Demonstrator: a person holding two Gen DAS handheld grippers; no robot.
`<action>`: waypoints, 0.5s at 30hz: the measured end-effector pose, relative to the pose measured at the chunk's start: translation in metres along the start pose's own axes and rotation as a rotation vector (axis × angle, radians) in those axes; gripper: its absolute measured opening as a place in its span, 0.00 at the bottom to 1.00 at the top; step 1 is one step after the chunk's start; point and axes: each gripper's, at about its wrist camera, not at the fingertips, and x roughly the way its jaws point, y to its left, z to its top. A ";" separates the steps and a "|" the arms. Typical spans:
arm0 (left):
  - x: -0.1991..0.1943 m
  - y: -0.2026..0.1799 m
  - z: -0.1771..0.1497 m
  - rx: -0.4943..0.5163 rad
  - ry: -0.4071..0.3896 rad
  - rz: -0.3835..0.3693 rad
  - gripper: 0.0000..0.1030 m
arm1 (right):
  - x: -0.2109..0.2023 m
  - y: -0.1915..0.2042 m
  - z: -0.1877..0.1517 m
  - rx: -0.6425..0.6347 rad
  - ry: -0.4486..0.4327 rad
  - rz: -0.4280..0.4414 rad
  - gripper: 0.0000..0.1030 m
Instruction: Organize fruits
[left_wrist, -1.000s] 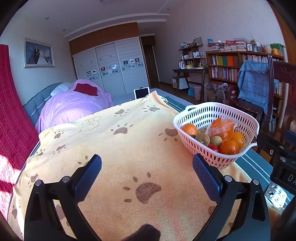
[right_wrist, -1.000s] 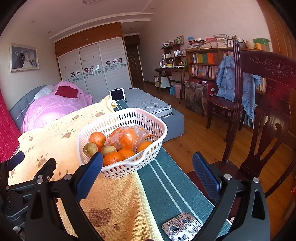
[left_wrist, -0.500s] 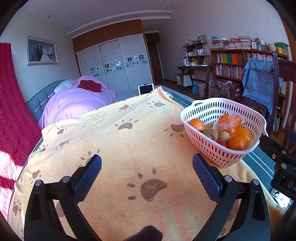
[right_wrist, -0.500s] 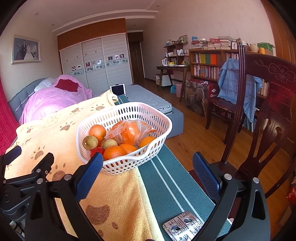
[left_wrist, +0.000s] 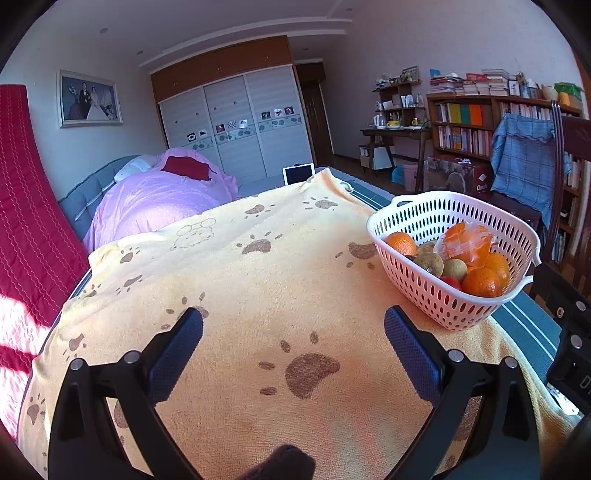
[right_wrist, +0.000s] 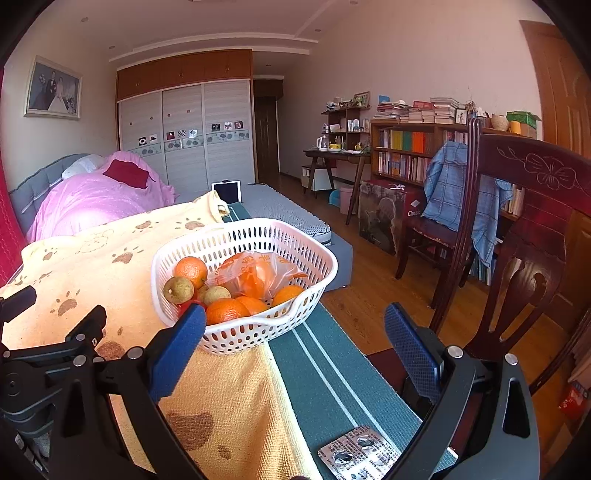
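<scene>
A white slotted basket (right_wrist: 317, 269) stands on the bed's right edge and also shows in the left wrist view (left_wrist: 417, 218). It holds several oranges (right_wrist: 190, 270), brownish kiwis (right_wrist: 179, 290), a red fruit and an orange plastic bag of fruit (right_wrist: 258, 273). My right gripper (right_wrist: 293, 321) is open and empty, just in front of the basket. My left gripper (left_wrist: 293, 325) is open and empty over the yellow paw-print towel (left_wrist: 229, 280), left of the basket.
A blister pack of pills (right_wrist: 358, 456) lies on the green striped cover near the bed edge. A dark wooden chair (right_wrist: 524, 236) stands to the right. A pink duvet (left_wrist: 155, 199), a tablet (left_wrist: 298, 173) and bookshelves (left_wrist: 480, 122) lie beyond.
Both grippers have drifted slightly, so the basket sits a little further right in the left view and nearer in the right view. Both stay open.
</scene>
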 end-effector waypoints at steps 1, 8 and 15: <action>0.000 -0.001 0.000 0.002 -0.001 -0.001 0.95 | 0.000 0.000 0.000 -0.001 -0.002 -0.001 0.96; 0.003 -0.001 0.000 -0.004 0.015 -0.001 0.95 | -0.001 0.000 0.001 -0.002 -0.003 -0.001 0.96; 0.004 0.000 0.000 -0.006 0.016 0.000 0.95 | 0.000 0.000 0.000 -0.005 0.003 0.003 0.96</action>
